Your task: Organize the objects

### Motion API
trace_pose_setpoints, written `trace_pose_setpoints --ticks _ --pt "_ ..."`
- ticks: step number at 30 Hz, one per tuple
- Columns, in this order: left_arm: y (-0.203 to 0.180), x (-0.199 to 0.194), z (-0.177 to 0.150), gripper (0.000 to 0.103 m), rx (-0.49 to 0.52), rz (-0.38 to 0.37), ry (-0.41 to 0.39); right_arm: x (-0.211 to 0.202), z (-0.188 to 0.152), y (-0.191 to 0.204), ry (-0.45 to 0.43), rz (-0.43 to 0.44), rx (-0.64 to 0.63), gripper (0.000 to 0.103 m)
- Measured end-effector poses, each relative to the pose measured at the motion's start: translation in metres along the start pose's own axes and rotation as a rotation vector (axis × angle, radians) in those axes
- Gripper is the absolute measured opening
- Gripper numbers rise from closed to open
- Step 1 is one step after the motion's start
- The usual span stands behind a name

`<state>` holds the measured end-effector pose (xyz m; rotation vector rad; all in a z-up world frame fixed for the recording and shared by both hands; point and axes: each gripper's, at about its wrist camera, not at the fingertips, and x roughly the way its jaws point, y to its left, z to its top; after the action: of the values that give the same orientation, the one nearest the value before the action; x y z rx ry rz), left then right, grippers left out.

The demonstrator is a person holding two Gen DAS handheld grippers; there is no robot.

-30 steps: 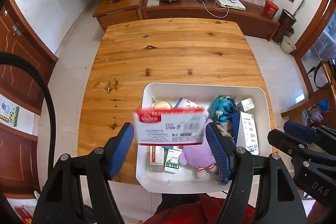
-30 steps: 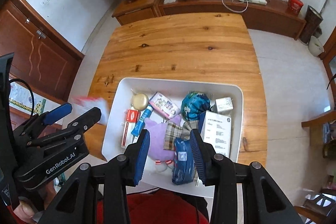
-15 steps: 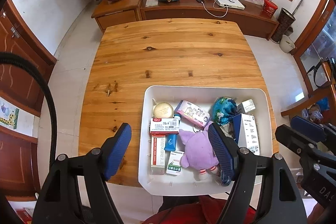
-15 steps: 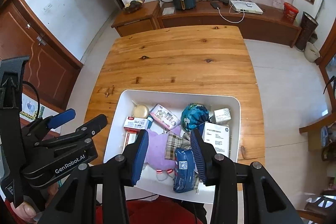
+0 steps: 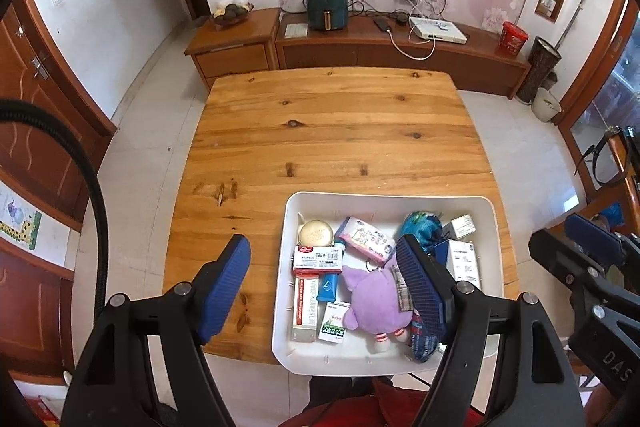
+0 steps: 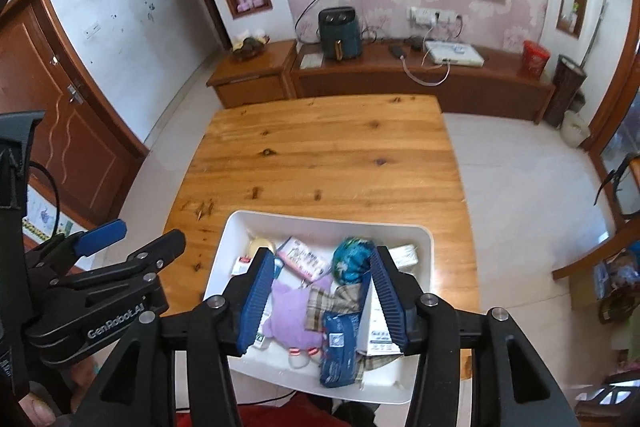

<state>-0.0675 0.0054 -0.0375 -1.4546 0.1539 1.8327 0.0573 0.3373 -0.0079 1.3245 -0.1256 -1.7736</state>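
**A:** Where do the objects sit?

**B:** All in the white plastic bin (image 5: 382, 201) at the near edge of the wooden table (image 5: 332, 131). A purple plush toy (image 5: 374, 301) lies in the middle, with a plaid cloth (image 6: 330, 301) and a blue packet (image 6: 338, 347) just beside it, toward the bin's near wall.

**A:** And along the left side?

**B:** A red-and-white box (image 5: 318, 259) rests across a long red carton (image 5: 304, 307), with a small green-and-white box (image 5: 334, 323) by the near wall. A round gold tin (image 5: 316, 233) sits in the far left corner; a pink tissue pack (image 5: 366, 239) and a teal patterned ball (image 5: 420, 227) lie along the far side. A white box (image 5: 464, 263) lies at the right.

**A:** The left gripper (image 5: 326, 287)?

**B:** It hovers above the bin's left wall, jaws spread wide, nothing between them.

**A:** The right gripper (image 6: 320, 301)?

**B:** It hangs over the near half of the bin, jaws opening, its blue pads (image 6: 256, 299) pressing on nothing. The plush, cloth and packet show below, between the fingers but clear of them.
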Motion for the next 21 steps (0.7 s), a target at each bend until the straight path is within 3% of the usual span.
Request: trace_pose_setpoints --ticks 7,21 --pt "-0.001 -0.01 0.001 0.079 -0.012 0.001 -0.022 -0.002 -0.001 -0.006 -0.004 -0.026 0.0 0.062" --pt "-0.002 -0.012 -0.006 0.079 -0.039 0.033 -0.01 -0.003 -0.009 -0.01 0.011 -0.018 0.016 0.062"
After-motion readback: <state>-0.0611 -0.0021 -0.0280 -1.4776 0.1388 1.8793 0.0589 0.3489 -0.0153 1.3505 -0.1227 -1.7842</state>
